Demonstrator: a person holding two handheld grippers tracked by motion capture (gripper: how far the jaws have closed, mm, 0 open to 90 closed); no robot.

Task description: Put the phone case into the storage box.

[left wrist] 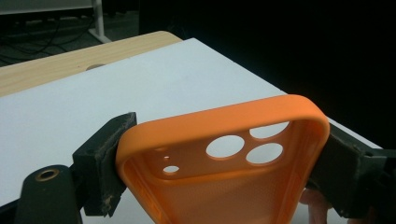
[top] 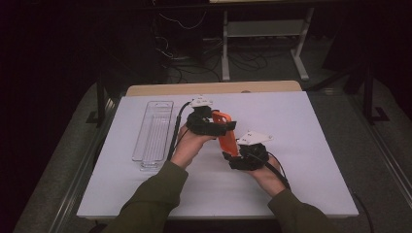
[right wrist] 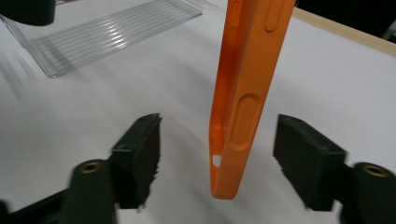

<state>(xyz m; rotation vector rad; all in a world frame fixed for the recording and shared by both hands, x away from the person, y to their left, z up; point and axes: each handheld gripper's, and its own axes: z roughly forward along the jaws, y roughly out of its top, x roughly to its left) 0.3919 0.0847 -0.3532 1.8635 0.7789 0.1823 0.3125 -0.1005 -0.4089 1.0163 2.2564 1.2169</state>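
Handover looks nearly done: left gripper (left wrist: 219, 177) clamps the orange case (top: 226, 136) at frame centre, while right gripper (right wrist: 219, 154) stands open around its lower end; placing it remains.

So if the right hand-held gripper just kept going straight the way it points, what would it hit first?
Probably the orange phone case: its edge stands between the open jaws of the right hand-held gripper. Beyond lies the white table.

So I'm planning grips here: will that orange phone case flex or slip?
The orange phone case looks thin-walled and open, so probably light and bendy. The left gripper clamps its sides without visible buckling. Its matte surface likely resists slipping.
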